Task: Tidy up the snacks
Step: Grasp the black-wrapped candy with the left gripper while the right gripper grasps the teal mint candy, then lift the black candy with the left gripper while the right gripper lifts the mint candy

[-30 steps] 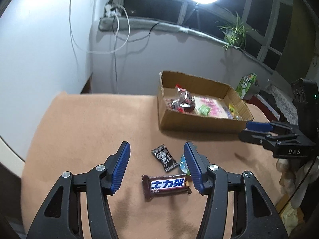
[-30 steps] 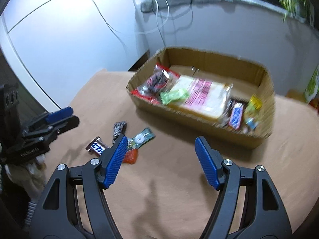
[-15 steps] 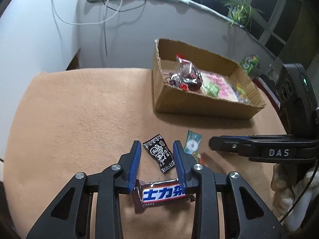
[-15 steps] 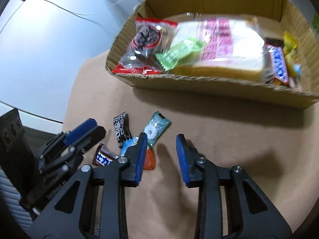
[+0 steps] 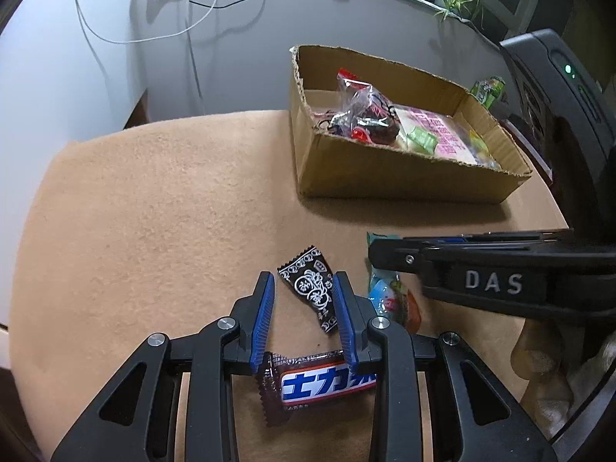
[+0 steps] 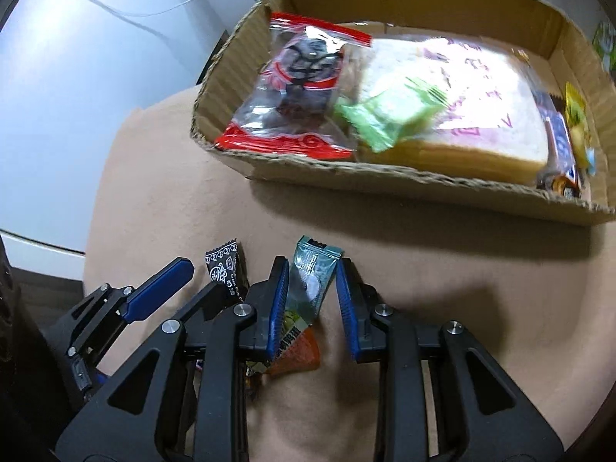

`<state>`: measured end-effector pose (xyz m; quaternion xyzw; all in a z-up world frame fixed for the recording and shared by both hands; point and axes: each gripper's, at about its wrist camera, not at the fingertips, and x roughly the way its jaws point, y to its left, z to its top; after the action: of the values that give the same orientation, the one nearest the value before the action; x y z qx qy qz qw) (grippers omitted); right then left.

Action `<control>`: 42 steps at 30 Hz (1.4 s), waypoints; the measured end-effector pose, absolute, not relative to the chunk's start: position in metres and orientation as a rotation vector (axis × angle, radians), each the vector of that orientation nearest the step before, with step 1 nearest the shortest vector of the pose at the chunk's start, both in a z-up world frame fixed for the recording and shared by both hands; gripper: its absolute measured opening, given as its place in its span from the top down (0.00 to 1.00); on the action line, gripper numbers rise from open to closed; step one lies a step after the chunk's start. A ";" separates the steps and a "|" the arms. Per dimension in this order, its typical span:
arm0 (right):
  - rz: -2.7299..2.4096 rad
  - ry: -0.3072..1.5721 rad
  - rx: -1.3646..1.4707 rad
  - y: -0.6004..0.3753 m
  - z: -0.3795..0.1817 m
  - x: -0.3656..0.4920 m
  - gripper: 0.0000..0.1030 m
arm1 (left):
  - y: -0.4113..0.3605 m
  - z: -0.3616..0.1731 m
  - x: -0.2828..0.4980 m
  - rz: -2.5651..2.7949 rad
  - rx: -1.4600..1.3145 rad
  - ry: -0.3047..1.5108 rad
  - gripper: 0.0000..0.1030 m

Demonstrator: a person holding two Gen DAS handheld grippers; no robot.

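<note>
Two hand-held grippers [image 5: 303, 317] [image 6: 312, 302] part-open among loose wrappers [image 5: 312, 287]; snack box [image 5: 385, 173] beyond.

- I see a brown chocolate bar [image 5: 321, 383] with a blue-and-white label lying flat on the tan bench, nearest to me in the left wrist view.
- Just beyond it lies a small black sachet [image 5: 312, 283] with white ornament, flat and angled.
- To its right sits a teal wrapper [image 6: 312, 281] showing a round white candy, overlapping an orange packet [image 6: 296, 354].
- Far right stands an open cardboard box [image 5: 385, 177] on the bench.
- Inside the box, at its left end, I see a clear bag with red trim [image 6: 296, 88] holding dark pieces, a green packet [image 6: 385, 119] beside it, and a wrapped bread loaf [image 6: 466, 115].
</note>
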<state>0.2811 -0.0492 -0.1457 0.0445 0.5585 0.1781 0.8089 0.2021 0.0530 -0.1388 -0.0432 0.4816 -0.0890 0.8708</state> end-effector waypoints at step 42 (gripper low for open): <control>0.492 1.089 0.026 -0.074 -0.157 0.257 0.84 | 0.066 -0.145 0.191 -0.164 -0.111 0.951 0.91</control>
<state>0.2572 -0.0741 -0.1565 0.0123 0.5126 0.2315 0.8267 0.1908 0.0658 -0.1453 -0.0531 0.4569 -0.0790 0.8844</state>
